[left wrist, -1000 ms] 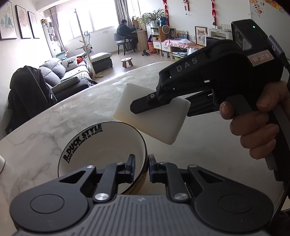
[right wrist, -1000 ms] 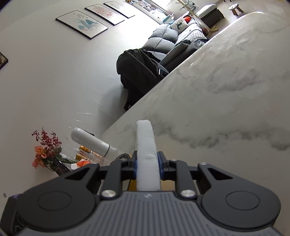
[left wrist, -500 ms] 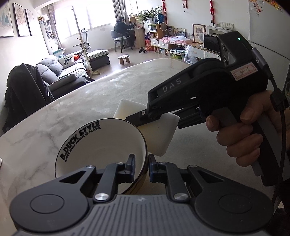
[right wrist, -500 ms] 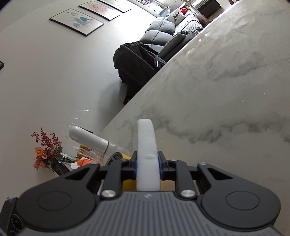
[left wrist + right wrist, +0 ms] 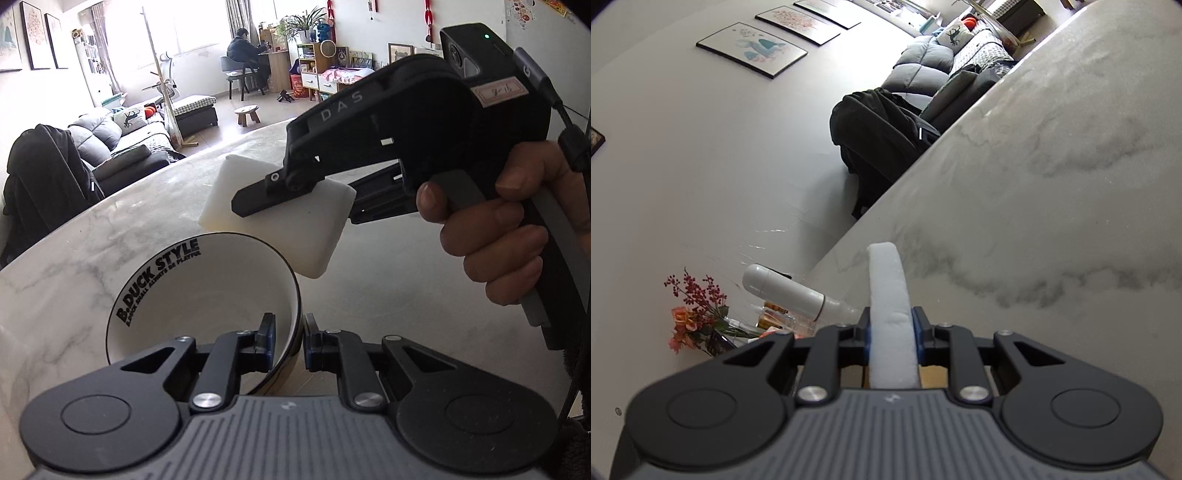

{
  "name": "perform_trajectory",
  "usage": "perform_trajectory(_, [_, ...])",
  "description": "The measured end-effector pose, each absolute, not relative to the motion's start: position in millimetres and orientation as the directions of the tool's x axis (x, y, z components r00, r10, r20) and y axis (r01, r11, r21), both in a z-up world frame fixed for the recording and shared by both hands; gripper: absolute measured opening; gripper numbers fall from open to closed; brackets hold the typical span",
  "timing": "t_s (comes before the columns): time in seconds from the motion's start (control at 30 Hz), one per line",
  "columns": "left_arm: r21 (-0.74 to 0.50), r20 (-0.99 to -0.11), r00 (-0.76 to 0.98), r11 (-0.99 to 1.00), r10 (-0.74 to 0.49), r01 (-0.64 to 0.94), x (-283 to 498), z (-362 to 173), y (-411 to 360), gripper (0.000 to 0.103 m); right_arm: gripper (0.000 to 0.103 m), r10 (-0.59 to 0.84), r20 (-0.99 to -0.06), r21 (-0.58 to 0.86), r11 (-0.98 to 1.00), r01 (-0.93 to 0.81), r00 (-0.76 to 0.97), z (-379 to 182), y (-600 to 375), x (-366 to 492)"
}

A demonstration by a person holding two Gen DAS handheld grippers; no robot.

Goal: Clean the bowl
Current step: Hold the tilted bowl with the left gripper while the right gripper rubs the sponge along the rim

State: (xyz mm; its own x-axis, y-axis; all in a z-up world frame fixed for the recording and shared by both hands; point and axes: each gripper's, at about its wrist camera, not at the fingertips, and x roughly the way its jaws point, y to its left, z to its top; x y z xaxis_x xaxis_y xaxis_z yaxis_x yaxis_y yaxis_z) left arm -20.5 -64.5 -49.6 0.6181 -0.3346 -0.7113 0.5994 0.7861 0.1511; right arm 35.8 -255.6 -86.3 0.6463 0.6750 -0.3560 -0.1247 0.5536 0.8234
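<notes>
A white bowl (image 5: 184,295) with black lettering inside is tilted over the marble table (image 5: 74,251). My left gripper (image 5: 289,345) is shut on the bowl's near rim, one finger inside and one outside. In the left wrist view my right gripper (image 5: 255,201) hangs above and behind the bowl, shut on a white sponge (image 5: 288,229) whose lower corner sits just past the bowl's far rim. In the right wrist view the sponge (image 5: 888,314) shows edge-on between the pads of my right gripper (image 5: 891,332); the bowl is out of that view.
A hand (image 5: 498,240) grips the right tool's handle. A chair with a dark jacket (image 5: 40,184) stands at the table's far edge, a sofa (image 5: 122,147) behind it. A white flask (image 5: 786,291) and flowers (image 5: 694,321) sit past the table's left edge.
The right gripper with the sponge dipped toward the bowl's far rim half a second ago, then lifted back up and away a little. The bowl stays clamped in the left gripper.
</notes>
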Motion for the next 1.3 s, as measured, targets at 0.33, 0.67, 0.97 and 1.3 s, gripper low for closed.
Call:
perform_trajectory(0.33, [0.156,-0.717,0.615,0.784,-0.328,0.601,-19.3,-51.2,-65.8,0.015,0.022,0.674,-0.4,0.827,0.557,-0.072,0.621,-105.3,-252.6,43.1])
perform_trajectory(0.67, [0.166,-0.713,0.621,0.783,-0.324,0.599,-19.8,-51.6,-66.6,0.016,0.022,0.675,-0.396,0.828,0.556,-0.077,0.622,-100.1,-251.0,42.0])
perform_trajectory(0.97, [0.175,-0.711,0.627,0.783,-0.318,0.596,-23.1,-52.4,-67.8,0.016,0.023,0.668,-0.368,0.814,0.567,-0.123,0.647,-82.6,-251.3,37.0])
perform_trajectory(1.3, [0.171,-0.71,0.626,0.783,-0.323,0.597,-23.8,-51.3,-66.8,0.016,0.022,0.67,-0.418,0.818,0.572,-0.067,0.614,-107.1,-245.3,41.3])
